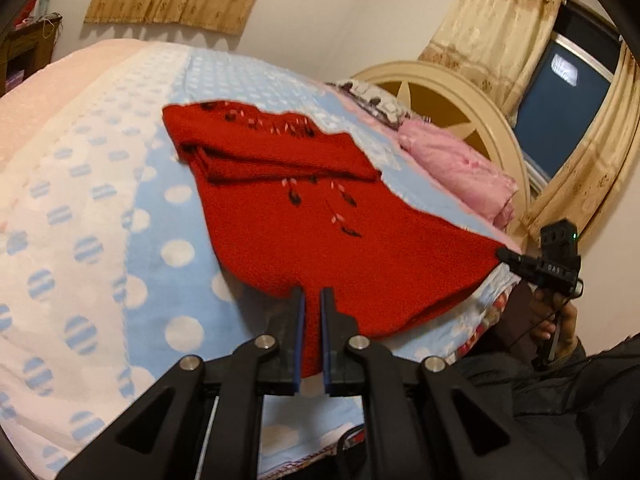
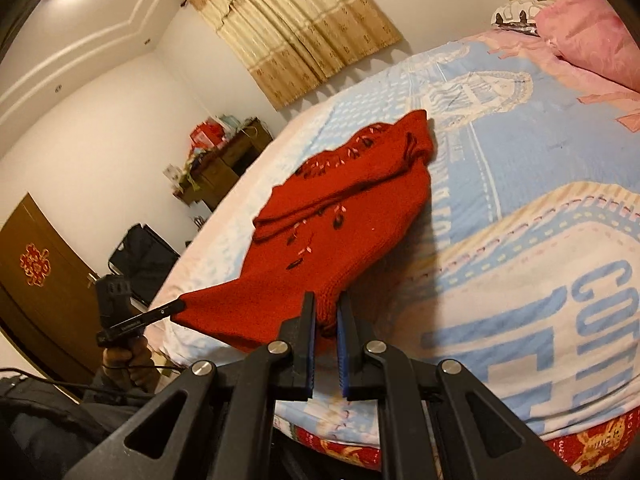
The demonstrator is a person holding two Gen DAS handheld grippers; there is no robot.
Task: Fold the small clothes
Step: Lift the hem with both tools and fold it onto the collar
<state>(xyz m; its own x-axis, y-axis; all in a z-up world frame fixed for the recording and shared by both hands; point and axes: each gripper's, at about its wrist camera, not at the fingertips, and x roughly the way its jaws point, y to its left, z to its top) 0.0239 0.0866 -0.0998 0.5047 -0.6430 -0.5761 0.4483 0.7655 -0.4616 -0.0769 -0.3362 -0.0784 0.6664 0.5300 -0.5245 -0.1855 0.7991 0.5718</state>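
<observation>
A red knitted garment (image 1: 320,216) with pink and black embroidery lies on the bed, sleeves folded across its upper part. My left gripper (image 1: 312,294) is shut on its bottom hem at one corner. My right gripper (image 2: 326,300) is shut on the hem's other corner; it also shows in the left wrist view (image 1: 505,255). The left gripper shows in the right wrist view (image 2: 180,305). The hem is lifted off the bed between both grippers. The garment shows in the right wrist view (image 2: 344,200).
The bed has a blue and white dotted blanket (image 1: 100,220). A pink pillow (image 1: 460,168) lies by the round cream headboard (image 1: 472,96). A wooden dresser (image 2: 228,156) and a dark door (image 2: 36,272) stand by the far wall.
</observation>
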